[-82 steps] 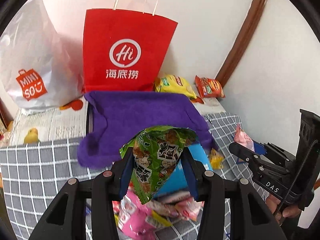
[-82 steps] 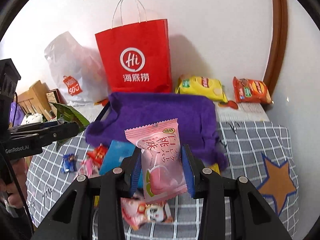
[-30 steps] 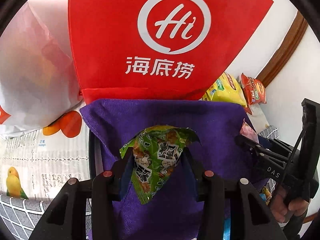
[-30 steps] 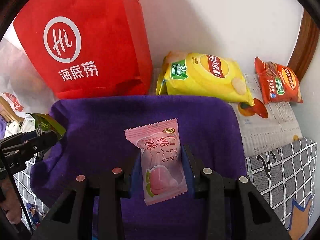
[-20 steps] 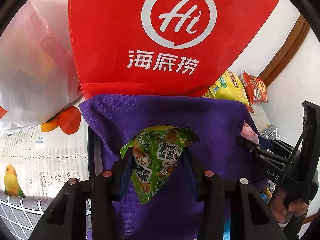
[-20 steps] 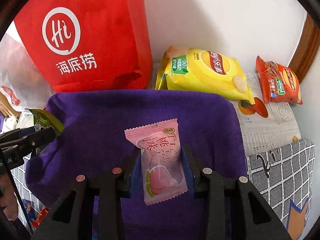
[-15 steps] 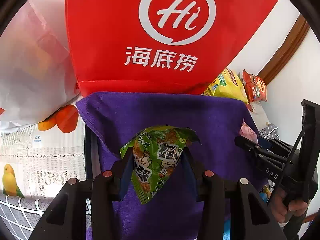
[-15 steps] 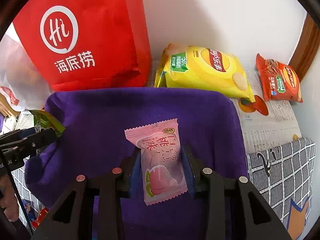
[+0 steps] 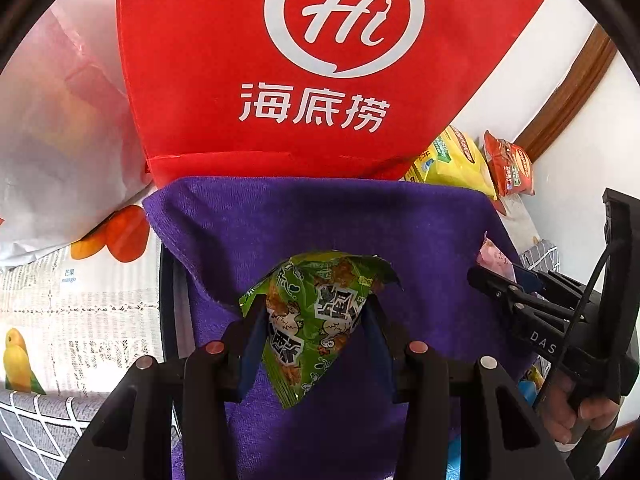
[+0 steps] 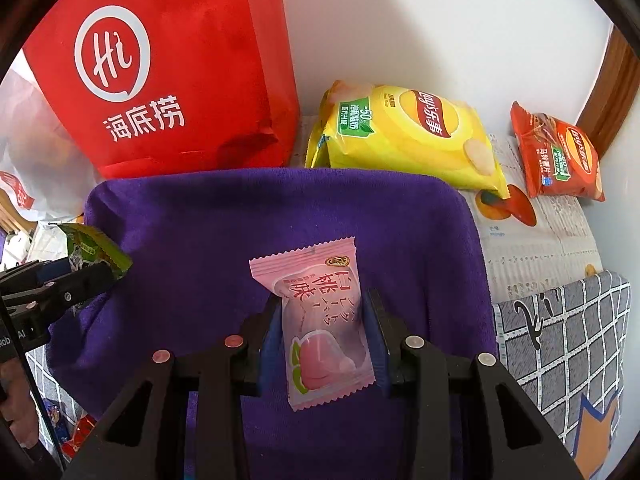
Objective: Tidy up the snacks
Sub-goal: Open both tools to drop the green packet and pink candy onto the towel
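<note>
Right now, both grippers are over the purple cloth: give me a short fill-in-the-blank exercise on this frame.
1. The left gripper is shut on a crinkled ____ snack packet.
2. The right gripper is shut on a ____ peach candy wrapper.
3. Behind the purple fleece cloth stands a ____ paper bag.

Missing words: green; pink; red

Both handheld tools are matte black plastic. The left claw (image 9: 312,320) has blue-lined finger pads (image 9: 252,340), two reddish round fasteners and two silver ones on its arms. The right claw (image 10: 324,320) is built the same way. Seen from the left wrist, it bears white letters "DAS", a thin black cable, and bare-skinned fingers (image 9: 568,420) around its handle.
</note>
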### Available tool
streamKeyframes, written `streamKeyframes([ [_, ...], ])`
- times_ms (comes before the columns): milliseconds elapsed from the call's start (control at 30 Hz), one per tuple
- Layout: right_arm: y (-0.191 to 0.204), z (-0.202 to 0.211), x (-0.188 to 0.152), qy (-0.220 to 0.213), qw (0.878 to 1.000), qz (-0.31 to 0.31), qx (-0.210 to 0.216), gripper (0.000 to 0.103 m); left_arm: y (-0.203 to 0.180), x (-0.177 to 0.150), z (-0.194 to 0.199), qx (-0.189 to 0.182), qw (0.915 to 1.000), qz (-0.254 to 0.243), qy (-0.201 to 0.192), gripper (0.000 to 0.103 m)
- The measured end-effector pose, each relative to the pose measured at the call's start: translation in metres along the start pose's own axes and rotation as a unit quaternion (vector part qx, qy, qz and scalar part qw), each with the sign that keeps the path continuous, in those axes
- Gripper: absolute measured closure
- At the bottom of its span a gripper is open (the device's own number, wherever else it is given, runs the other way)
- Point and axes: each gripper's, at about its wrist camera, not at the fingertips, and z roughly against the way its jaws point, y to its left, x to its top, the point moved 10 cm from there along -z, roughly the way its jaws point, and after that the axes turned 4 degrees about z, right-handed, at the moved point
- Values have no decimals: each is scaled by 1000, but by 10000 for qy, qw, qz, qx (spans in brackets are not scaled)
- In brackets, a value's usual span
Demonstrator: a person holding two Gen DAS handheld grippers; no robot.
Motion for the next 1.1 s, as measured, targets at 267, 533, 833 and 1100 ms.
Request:
streamKeyframes([
  [267,-1,-1,0,23,10000,4,-12,61,0,0,-2,-6,10000,-22,44,58],
  [533,-1,10,5,-156,9999,-26,-25,43,-3,-3,-3,-65,9999,-50,69,58],
  [833,6,33,13,-411,9991,15,-63,39,-9,-3,4,-162,9997,-155,21,58],
  [1100,13,50,11,-536,9986,-30,-41,38,-15,-2,16,-121,9994,-321,-57,40],
])
